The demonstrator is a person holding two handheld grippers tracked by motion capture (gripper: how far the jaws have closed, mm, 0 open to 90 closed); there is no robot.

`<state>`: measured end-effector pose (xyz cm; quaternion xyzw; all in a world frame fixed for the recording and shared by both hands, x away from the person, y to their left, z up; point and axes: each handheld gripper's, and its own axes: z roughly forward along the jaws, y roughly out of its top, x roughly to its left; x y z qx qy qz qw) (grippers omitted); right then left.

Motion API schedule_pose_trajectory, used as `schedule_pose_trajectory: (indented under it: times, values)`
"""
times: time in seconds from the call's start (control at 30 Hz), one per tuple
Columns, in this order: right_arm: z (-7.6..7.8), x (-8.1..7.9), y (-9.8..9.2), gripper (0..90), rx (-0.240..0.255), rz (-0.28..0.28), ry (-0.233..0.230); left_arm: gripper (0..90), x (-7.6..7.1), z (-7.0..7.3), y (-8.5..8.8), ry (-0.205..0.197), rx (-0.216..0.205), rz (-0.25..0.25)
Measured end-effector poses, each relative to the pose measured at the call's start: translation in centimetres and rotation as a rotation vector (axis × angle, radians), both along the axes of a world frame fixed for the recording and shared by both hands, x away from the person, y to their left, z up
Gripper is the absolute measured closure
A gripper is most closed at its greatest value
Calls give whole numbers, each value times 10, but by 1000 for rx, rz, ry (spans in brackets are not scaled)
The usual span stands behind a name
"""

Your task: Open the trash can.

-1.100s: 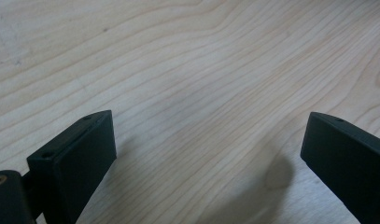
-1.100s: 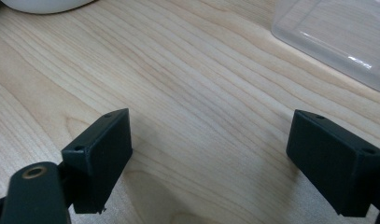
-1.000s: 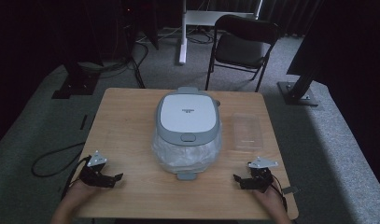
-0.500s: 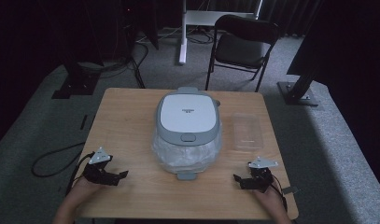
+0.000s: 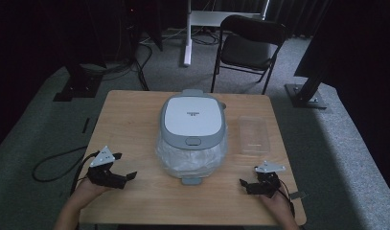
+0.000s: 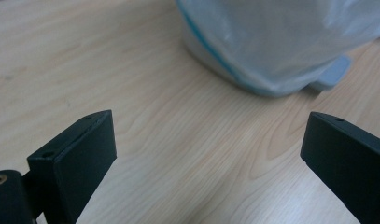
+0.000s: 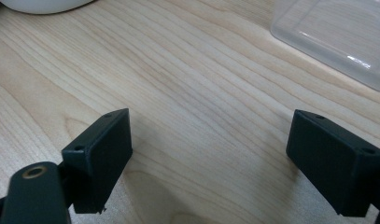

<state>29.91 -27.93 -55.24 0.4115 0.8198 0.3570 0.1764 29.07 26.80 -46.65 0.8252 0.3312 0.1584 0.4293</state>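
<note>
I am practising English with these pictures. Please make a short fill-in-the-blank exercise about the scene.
1. The rice cooker has its lid ____.
2. Both the left gripper and the right gripper have their jaws ____.
3. The clear plastic container lies on the wooden ____.

Missing words: closed; open; table

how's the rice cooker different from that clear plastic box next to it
The rice cooker is opaque, grey and white, with its lid shut; the clear plastic box is see-through and shows the wood beneath. The rice cooker is far bulkier and rounded, with its lower body wrapped in plastic film; the clear plastic box is low, flat and rectangular, with no wrap. Both rest on the table, untouched by either gripper.
</note>
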Motion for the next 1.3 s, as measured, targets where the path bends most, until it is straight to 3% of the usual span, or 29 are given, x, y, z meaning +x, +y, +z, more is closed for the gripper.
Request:
schedule_pose_trajectory:
  times: [0.3, 0.6, 0.83, 1.3]
  values:
    - [0, 0, 0, 136, 0, 0, -1, 44, -4, 18, -10, -40, -15, -46]
    - [0, 0, 0, 136, 0, 0, -1, 44, -6, 44, -19, -94, -69, -94]
    - [0, 0, 0, 136, 0, 0, -1, 45, -5, 56, -24, -122, -84, -115]
    - [0, 0, 0, 136, -1, -2, -1, 65, -7, 79, -36, -160, -183, -186]
